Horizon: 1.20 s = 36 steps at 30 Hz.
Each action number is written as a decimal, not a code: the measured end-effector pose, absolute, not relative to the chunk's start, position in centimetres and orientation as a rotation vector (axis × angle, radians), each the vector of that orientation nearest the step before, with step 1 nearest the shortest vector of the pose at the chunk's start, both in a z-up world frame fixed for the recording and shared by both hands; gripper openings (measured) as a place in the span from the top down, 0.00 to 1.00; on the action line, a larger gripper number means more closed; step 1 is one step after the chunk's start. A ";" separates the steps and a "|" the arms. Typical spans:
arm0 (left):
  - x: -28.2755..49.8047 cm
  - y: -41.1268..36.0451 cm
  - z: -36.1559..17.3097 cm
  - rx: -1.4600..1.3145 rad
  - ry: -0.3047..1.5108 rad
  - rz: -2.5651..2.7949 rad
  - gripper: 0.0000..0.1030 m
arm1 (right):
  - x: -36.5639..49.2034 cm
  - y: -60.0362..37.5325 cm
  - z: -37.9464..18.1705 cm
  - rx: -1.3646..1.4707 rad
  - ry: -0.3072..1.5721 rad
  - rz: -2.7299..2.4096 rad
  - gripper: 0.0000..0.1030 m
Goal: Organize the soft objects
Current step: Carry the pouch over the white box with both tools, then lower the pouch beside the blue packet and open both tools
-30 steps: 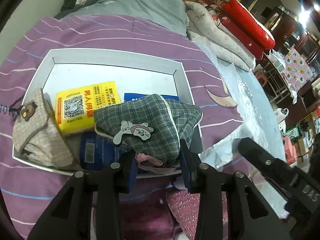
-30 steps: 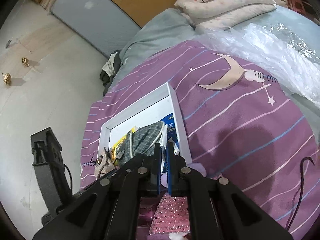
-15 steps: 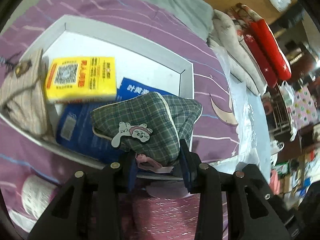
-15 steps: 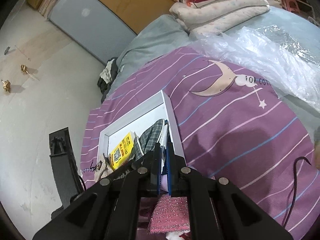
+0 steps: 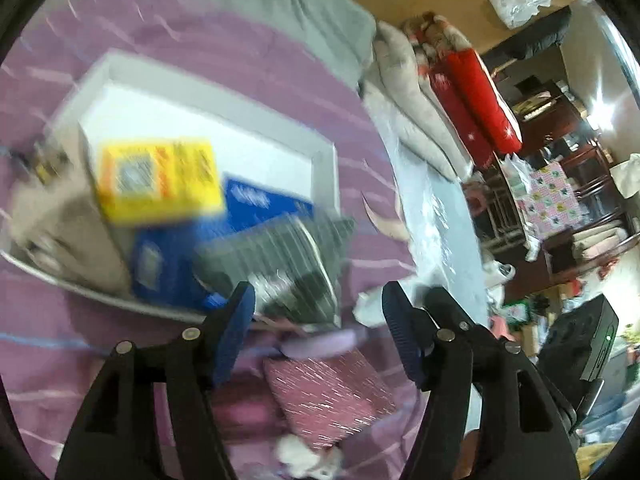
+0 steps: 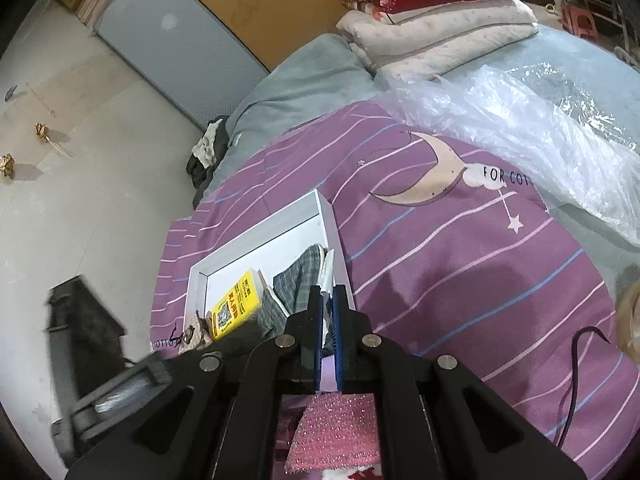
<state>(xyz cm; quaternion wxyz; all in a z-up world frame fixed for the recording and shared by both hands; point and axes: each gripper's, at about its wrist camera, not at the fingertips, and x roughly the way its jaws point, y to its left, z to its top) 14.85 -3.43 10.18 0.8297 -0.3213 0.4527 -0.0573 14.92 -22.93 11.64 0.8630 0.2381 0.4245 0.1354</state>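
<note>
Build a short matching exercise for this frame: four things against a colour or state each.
Things:
1. left tool
2. right tool
3. packet in the tray
4. folded plaid cloth

States:
A. yellow
B. green-grey checks, lying in the white tray
C. jaws opening, nothing pinched
D. jaws shut

Pairs: 1-C, 2-D, 3-A, 4-B

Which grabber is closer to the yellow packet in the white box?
Left. The left gripper, its jaws opening, sits just outside the white box by the yellow packet. The right gripper is shut, farther back.
</note>
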 end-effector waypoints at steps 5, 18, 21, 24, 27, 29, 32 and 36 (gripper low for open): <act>16.0 -0.7 10.3 -0.640 0.925 -0.023 0.82 | 15.6 -21.9 12.6 0.477 0.876 0.278 0.97; 17.7 -1.9 4.1 -0.545 1.129 -0.057 0.88 | 21.2 -17.1 11.5 0.515 0.947 0.398 0.97; 16.6 -1.2 4.2 -0.573 1.130 -0.051 0.88 | 22.3 -15.8 10.3 0.508 1.001 0.417 0.97; 15.4 -1.0 5.6 -0.526 1.078 -0.016 0.88 | 23.2 -14.2 9.2 0.476 1.049 0.452 0.97; 14.6 -0.4 6.8 -0.519 1.032 -0.016 0.82 | 23.5 -13.2 8.0 0.448 1.100 0.448 0.97; 14.1 0.3 7.1 -0.537 1.009 -0.019 0.75 | 23.3 -13.6 7.6 0.443 1.106 0.406 0.97; 14.0 0.9 6.9 -0.558 1.001 -0.010 0.74 | 23.0 -14.5 7.9 0.465 1.112 0.399 0.93; 13.6 1.6 6.7 -0.570 0.995 -0.003 0.74 | 22.3 -16.3 9.0 0.504 1.066 0.362 0.61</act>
